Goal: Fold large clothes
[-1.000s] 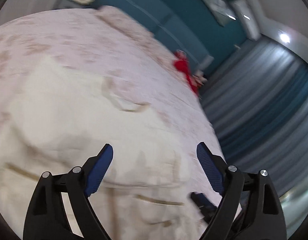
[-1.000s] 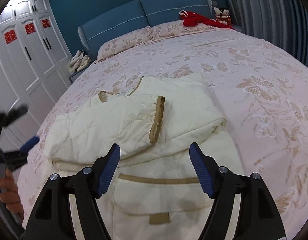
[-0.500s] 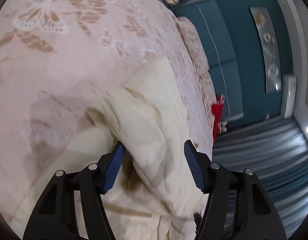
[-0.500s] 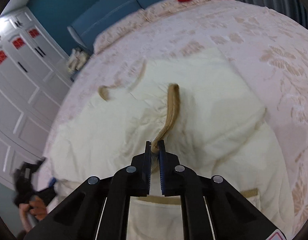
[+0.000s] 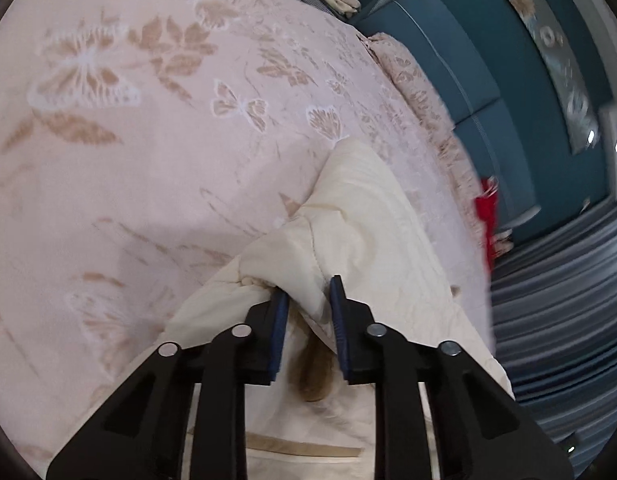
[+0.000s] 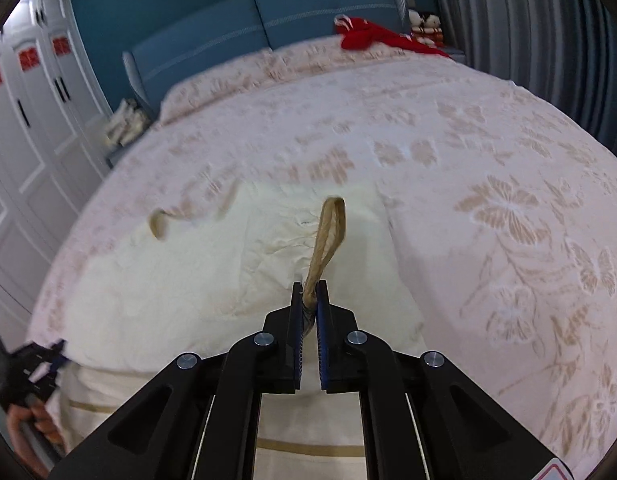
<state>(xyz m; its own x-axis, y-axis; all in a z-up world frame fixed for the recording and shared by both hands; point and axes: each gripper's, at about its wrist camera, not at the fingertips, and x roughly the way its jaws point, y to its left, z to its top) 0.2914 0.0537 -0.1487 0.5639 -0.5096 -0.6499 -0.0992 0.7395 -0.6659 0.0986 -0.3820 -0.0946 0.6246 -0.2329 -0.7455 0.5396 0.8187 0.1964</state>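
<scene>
Nearest, two grippers are at work, one in each hand, on one large cream garment point(image 6: 196, 280) that lies on the bed. The right gripper point(image 6: 309, 286) has its jaws pressed together on the tan cuff band point(image 6: 328, 232) of a sleeve; the band rises from between the blue pads as a flat loop. The left gripper point(image 5: 306, 300) is closing its jaws, and a thick fold of the cream garment point(image 5: 364, 240) sits between the blue pads, which touch it on both sides. In the right wrist view the left gripper point(image 6: 32, 368) appears at the lower left edge, at the side of the garment, with a hand point(image 6: 32, 428) below it.

A second tan band point(image 6: 158, 222) curls at the far left part of the garment. Under the garment is one pink bedspread point(image 6: 488, 168) with a butterfly and leaf pattern. Further away, one red cloth point(image 6: 372, 36) lies near the blue headboard point(image 6: 268, 20), and small stuffed toys point(image 6: 426, 24) stand beside it; how many I cannot tell. At the left stand white wardrobe doors point(image 6: 32, 128) with red signs, and at the right hangs a grey curtain point(image 6: 528, 24).
</scene>
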